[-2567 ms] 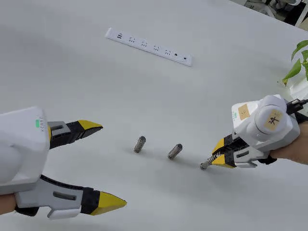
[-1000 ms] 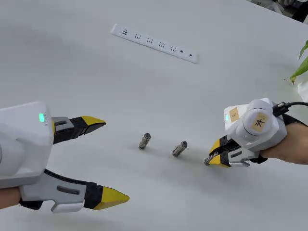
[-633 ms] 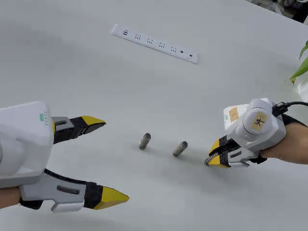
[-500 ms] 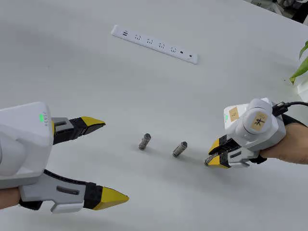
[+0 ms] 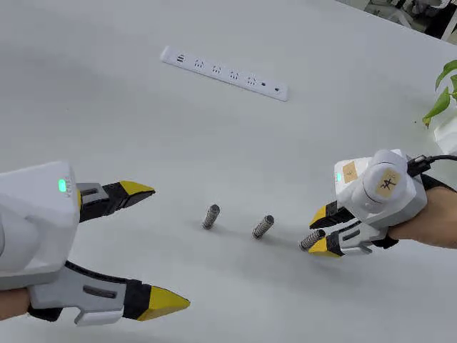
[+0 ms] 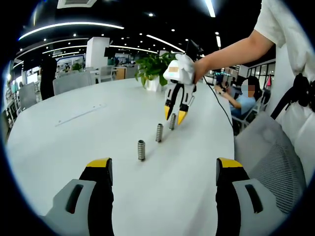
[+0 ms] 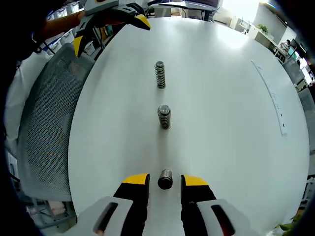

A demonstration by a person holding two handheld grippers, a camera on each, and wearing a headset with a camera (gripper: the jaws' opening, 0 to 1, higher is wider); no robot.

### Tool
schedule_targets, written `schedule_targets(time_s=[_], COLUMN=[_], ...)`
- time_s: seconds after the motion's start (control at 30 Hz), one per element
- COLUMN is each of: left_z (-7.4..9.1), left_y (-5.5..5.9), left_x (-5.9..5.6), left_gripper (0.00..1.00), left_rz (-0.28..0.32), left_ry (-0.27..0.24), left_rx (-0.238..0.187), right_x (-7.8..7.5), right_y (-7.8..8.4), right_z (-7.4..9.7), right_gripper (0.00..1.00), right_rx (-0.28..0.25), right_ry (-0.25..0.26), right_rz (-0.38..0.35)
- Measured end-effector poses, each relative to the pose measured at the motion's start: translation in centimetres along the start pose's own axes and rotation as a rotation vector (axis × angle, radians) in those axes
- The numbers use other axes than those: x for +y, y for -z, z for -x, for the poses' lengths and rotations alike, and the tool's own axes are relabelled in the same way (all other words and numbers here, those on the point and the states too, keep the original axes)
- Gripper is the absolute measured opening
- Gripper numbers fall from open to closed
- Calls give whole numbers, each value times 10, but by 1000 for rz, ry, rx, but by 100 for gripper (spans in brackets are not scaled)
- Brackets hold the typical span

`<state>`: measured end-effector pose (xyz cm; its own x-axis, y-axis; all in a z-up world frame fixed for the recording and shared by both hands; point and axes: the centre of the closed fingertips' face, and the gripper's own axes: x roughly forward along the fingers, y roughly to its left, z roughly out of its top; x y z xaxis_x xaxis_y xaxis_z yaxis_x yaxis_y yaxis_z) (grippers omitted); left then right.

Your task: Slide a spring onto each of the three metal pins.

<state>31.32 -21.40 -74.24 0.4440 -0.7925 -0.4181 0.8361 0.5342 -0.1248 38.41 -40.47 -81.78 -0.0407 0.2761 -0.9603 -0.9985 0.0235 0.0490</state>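
Three springs stand upright in a row on the white table [image 5: 143, 107], each over a metal pin [image 7: 164, 109]. The row is closer to the table edge by the mesh chair [image 7: 44, 123] than to the far edge. The R gripper [image 5: 319, 230] is at the row's right end, jaws parted only a little and straddling the end spring [image 5: 311, 239]. In the right gripper view that spring sits between the yellow tips w/ a thin gap on each side, so nothing is gripped. The middle spring [image 5: 263, 226] and the left spring [image 5: 211, 216] stand well apart from both grippers. The L gripper [image 5: 161, 246] hovers over the table on the person's left, jaws spread wide, holding nothing. Its own view has the three springs lined up ahead, w/ the R gripper over the farthest. A power strip [image 5: 225, 73] lies toward the far edge. A potted plant [image 5: 443, 96] sits by the right edge.
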Motion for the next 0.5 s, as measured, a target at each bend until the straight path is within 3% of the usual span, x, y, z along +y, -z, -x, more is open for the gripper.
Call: schedule_targets(time_s=[0.5], left_z=[3], left_y=[6], left_x=[1], left_gripper=[94], left_rz=[-29], left_ry=[-4], left_rx=[35], right_x=[13], right_y=[6], right_z=[26], right_gripper=[47], right_rx=[-137], right_ry=[72], right_rz=[-123])
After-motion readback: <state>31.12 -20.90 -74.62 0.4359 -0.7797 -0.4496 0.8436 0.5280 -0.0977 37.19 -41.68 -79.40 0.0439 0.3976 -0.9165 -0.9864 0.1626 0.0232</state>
